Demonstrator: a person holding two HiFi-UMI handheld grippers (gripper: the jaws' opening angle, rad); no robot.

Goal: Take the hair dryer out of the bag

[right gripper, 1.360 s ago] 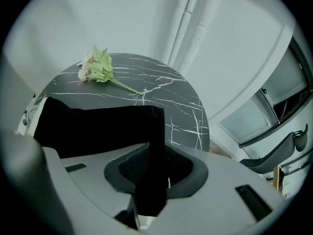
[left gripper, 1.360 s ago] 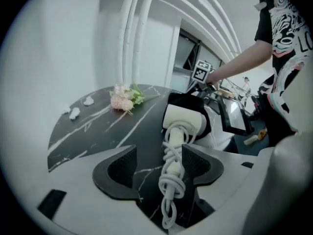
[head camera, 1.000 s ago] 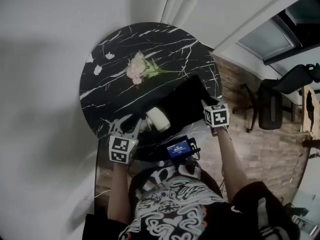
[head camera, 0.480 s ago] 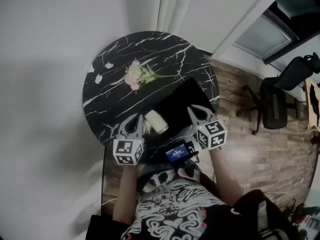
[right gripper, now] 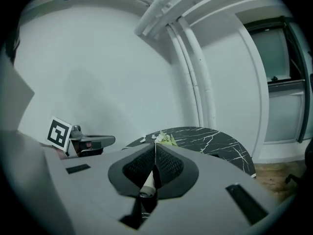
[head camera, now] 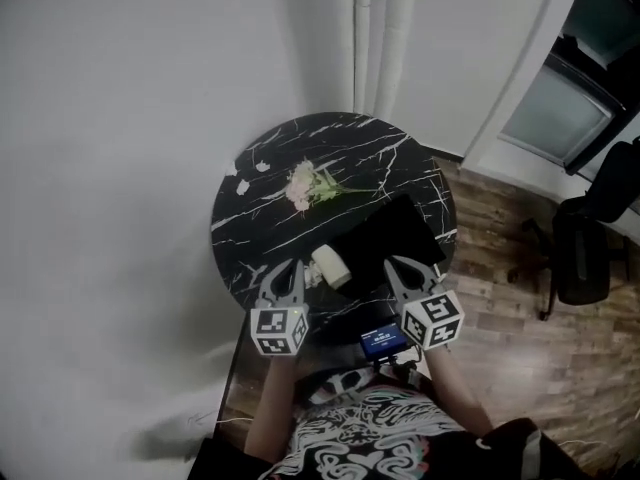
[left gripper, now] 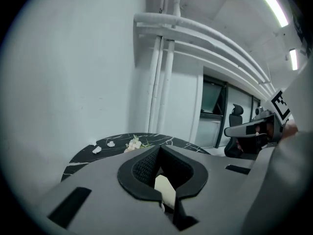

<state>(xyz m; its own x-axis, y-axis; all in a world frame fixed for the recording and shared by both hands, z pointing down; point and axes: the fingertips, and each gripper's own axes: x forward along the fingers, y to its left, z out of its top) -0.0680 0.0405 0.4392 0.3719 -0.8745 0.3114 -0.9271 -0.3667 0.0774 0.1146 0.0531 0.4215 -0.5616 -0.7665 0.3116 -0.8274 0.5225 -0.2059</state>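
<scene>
The hair dryer point(head camera: 330, 265) is lying just below the middle of the head view, a pale, stubby barrel resting at the lower left end of the black bag point(head camera: 392, 236). Its body is showing against the dark cloth, but I cannot tell whether its handle or cord is tucked inside the bag. I am judging it to be a hard plastic shell, fairly light but smooth and rounded, so it is likely to roll or slip under a pinch across the barrel. The handle or the neck where barrel meets handle looks like the safer place to take hold. The bag looks limp and soft, so it may be dragging along unless one claw is pinning it.

I am holding my left gripper point(head camera: 286, 268) just left of the dryer and my right gripper point(head camera: 394, 264) just right of it, over the bag's lower edge. Both claws are pinched fully together with nothing between them. Each gripper view is showing the closed tips, with a pale shape that I take for the dryer peeking through the gap beneath.

The bag is sitting on the round black marble table point(head camera: 345, 138), with a small bunch of flowers point(head camera: 304, 183) lying further up the frame, well apart from the dryer.
</scene>
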